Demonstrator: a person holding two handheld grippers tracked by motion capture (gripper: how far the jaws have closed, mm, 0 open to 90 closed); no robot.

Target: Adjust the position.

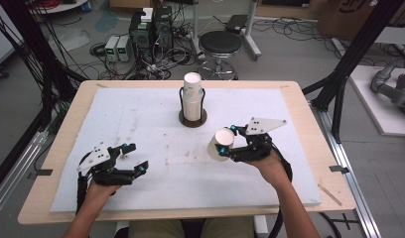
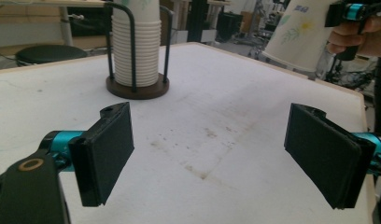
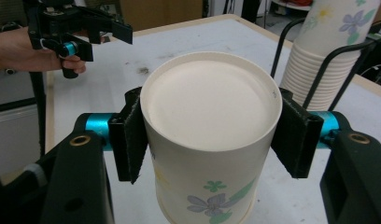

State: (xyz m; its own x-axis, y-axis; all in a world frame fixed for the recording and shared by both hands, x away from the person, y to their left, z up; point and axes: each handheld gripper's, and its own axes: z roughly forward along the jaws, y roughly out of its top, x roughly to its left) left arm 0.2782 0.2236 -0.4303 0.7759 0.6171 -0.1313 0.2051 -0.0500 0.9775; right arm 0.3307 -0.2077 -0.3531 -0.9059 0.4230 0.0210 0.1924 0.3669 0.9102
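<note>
Right gripper (image 1: pixel 229 142) clamped on a paper cup (image 1: pixel 220 145); left gripper (image 1: pixel 132 157) released and empty.

In the right gripper view, both black pads (image 3: pixel 130 140) press the cup's (image 3: pixel 208 140) flower-printed wall just below its base, which faces the camera; in the high view the cup lies tilted, held above the right-hand part of the white mat (image 1: pixel 141 124). The left gripper's jaws stand wide apart over bare mat at the near left. Farther back at centre, a stack of cups (image 1: pixel 192 96) stands upright in a wire-framed holder (image 1: pixel 193 119) on a round dark base, well apart from both grippers.
</note>
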